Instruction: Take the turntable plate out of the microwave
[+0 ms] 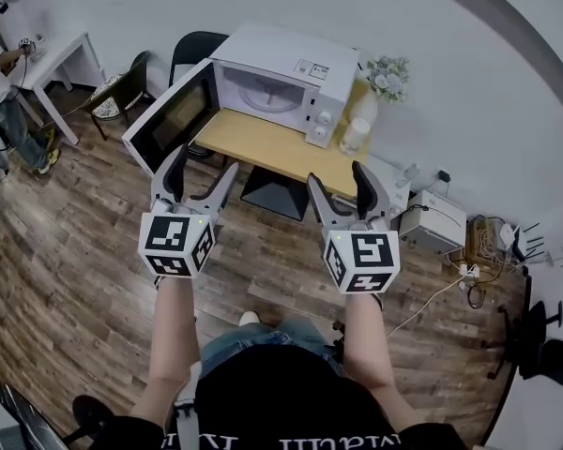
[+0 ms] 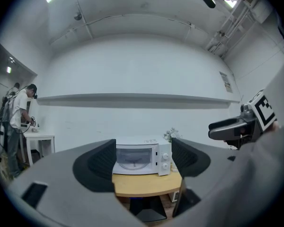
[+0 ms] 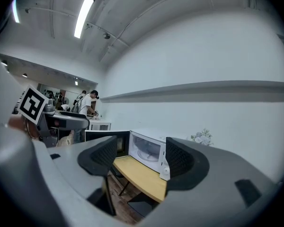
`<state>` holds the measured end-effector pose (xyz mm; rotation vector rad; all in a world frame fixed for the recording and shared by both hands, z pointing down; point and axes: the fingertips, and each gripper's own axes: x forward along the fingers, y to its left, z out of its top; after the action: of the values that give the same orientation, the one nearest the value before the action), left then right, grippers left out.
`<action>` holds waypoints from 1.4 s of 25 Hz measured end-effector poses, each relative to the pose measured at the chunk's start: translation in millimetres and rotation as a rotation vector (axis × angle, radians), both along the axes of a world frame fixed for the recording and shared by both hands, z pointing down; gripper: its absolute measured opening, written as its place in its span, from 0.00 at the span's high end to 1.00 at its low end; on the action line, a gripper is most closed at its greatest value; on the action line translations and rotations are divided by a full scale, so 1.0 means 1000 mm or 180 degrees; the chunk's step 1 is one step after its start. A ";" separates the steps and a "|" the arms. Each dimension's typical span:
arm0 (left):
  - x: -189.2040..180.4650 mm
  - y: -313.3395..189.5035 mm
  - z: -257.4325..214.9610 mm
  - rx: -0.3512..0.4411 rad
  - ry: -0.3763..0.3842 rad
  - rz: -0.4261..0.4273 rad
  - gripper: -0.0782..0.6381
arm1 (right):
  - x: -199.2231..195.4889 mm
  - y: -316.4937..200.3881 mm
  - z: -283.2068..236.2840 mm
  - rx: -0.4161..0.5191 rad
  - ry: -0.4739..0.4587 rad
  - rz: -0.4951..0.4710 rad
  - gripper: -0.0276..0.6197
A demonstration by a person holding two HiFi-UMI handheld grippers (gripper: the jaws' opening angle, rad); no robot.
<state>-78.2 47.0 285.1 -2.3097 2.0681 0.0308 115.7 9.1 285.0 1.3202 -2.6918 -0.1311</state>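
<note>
A white microwave (image 1: 274,80) stands on a small wooden table (image 1: 263,148), its door (image 1: 174,117) swung wide to the left. Inside lies the round glass turntable plate (image 1: 261,93), also in the left gripper view as turntable plate (image 2: 131,162) and in the right gripper view as turntable plate (image 3: 145,156). My left gripper (image 1: 199,174) and right gripper (image 1: 342,187) are held side by side in front of the table, well short of the microwave. Both are open with nothing between the jaws.
White bottles (image 1: 357,125) and a flower pot (image 1: 387,76) stand right of the microwave. Dark chairs (image 1: 122,90) sit behind the door. A person (image 1: 2,73) works at a white desk (image 1: 61,64) at far left. A white box (image 1: 433,221) and cables lie on the floor at right.
</note>
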 end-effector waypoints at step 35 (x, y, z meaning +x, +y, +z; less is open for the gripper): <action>-0.075 -0.281 0.087 -0.0709 0.0163 0.0641 0.39 | -0.118 -0.248 0.072 -0.0447 0.0053 0.0300 0.55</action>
<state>-152.8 -234.0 371.7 -2.6673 1.9419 -0.1426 -2.8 -238.7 357.1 1.3932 -2.5662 0.0560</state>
